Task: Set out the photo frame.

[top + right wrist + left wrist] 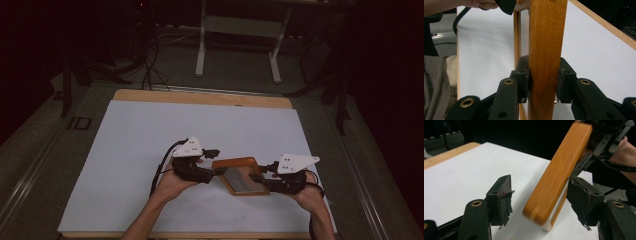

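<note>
A flat rectangular frame of orange wood (240,175) with a grey, glassy panel is held just above the white sheet near the table's front. My right gripper (262,174) comes in from the right. In the right gripper view its pads (524,77) press on both faces of the frame's bar (547,32), so my right gripper (544,80) is shut on it. My left gripper (214,161) is at the frame's left end. In the left gripper view its jaws (541,200) stand wide around the frame's corner (564,167). One pad (501,195) is clearly apart from the wood and the other sits close beside it.
A white sheet (150,140) covers most of the wooden table (200,97). Beyond the far edge stand the white legs of a desk (240,30), with cables on the dark floor (147,65). Both forearms enter from the bottom edge.
</note>
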Demonstrator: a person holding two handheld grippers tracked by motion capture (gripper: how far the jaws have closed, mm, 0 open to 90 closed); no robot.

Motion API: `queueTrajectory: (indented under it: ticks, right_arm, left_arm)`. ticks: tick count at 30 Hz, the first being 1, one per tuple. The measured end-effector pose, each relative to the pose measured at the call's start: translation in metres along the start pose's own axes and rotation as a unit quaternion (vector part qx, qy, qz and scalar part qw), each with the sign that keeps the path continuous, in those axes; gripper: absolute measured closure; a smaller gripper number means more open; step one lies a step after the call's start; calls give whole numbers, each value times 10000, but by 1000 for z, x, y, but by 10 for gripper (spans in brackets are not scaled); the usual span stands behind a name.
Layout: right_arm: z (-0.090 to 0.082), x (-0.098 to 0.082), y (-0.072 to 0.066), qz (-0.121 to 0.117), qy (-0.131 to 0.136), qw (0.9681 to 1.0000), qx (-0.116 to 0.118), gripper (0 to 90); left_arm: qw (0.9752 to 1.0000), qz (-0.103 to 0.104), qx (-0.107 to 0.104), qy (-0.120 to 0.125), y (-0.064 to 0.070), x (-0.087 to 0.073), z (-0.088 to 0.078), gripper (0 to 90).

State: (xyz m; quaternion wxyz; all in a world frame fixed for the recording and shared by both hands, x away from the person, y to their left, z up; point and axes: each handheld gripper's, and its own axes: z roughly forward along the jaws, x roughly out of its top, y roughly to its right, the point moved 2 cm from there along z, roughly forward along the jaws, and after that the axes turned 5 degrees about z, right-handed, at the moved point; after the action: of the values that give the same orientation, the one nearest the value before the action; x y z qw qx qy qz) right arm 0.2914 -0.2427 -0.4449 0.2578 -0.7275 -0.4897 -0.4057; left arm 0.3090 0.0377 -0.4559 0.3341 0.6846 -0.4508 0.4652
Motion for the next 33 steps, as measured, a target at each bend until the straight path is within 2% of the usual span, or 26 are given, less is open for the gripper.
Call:
queueTrajectory:
  ticks: [8, 13, 16, 17, 20, 23, 28, 33]
  right_arm:
    - [-4, -6, 3, 59, 15, 10000, -30, 675]
    - [-7, -10, 6, 94, 26, 9999, -58, 673]
    - [-8, -11, 6, 119, 21, 9999, -65, 672]
    - [-8, -11, 6, 117, 17, 9999, -66, 672]
    - [-9, -12, 7, 112, 18, 9999, -38, 672]
    - [-9, -13, 7, 140, 9, 9999, -53, 671]
    - [-13, -16, 7, 143, -69, 9999, 15, 677]
    - [-17, -18, 6, 93, -157, 9998, 94, 678]
  left_arm:
    - [9996, -92, -125, -227, 3, -17, 21, 362]
    - [9988, -51, -208, -436, 9, -24, 38, 397]
    - [9971, 13, -115, -751, 10, -30, 49, 440]
    - [9968, -8, -152, -784, 11, -32, 50, 458]
    - [9964, -10, -258, -808, 12, -34, 54, 503]
    - [9962, 89, -246, -829, 15, -34, 55, 570]
    - [9960, 113, -346, -813, 18, -33, 53, 608]
    - [9958, 186, -354, -827, 22, -31, 53, 628]
